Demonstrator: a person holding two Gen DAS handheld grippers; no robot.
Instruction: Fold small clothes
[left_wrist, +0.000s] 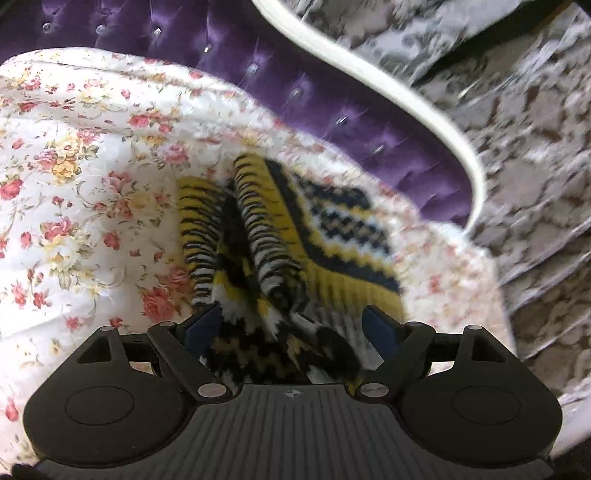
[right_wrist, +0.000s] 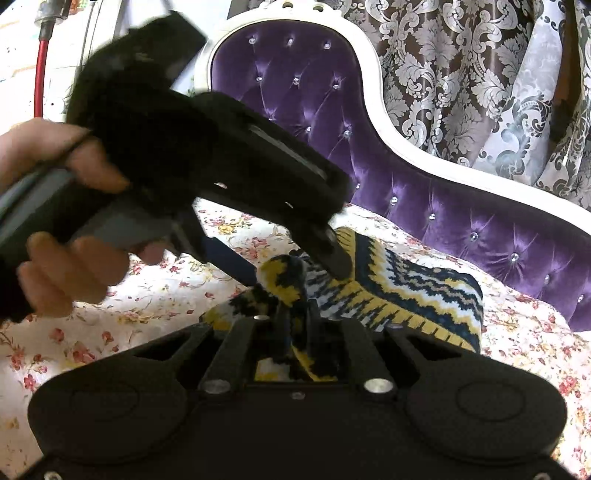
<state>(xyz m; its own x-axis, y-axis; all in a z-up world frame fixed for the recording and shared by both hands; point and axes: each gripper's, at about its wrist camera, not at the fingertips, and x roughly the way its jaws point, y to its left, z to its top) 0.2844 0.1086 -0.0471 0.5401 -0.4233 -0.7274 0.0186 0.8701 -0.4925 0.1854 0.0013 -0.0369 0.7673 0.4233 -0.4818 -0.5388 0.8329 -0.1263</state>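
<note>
A small knitted sweater (left_wrist: 325, 236) in yellow, navy and white zigzag lies bunched on a floral quilt (left_wrist: 74, 166). In the left wrist view my left gripper (left_wrist: 291, 328) is open, its blue pads wide apart with bunched knit between them. In the right wrist view the sweater (right_wrist: 406, 295) spreads to the right. My right gripper (right_wrist: 295, 325) is shut on a raised fold of the sweater. The left gripper (right_wrist: 291, 273), held by a hand, reaches in from the upper left and touches the same bunch.
A purple tufted headboard (right_wrist: 461, 221) with a white frame (right_wrist: 424, 155) curves behind the quilt. A patterned grey curtain (right_wrist: 461, 74) hangs beyond it. A red pole (right_wrist: 40, 62) stands at the far left.
</note>
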